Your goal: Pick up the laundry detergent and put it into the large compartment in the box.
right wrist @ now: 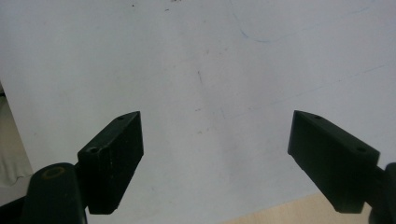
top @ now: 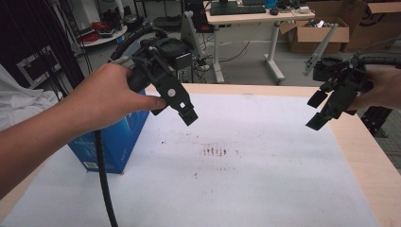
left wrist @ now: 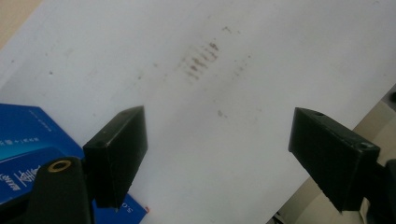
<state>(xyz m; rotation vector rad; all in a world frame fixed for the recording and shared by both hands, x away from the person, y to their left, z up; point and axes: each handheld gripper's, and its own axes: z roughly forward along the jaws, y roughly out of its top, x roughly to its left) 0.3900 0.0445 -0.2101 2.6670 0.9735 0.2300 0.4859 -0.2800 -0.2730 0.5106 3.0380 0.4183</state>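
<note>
The blue box (top: pixel 111 139) stood on the white sheet (top: pixel 246 179) at its left edge. The left gripper (top: pixel 188 115) hung just above and right of the box, jaws wide apart, empty. The right gripper (top: pixel 318 111) hovered well right of the box, likewise wide open and empty.

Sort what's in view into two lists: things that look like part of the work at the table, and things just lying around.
Likely part of the work:
- left hand-held gripper, open, empty
- right hand-held gripper, open, empty
- blue box on the white sheet

Just lying about:
- cardboard boxes on the floor behind
- desk with keyboard
- brown smudges on the sheet
</note>
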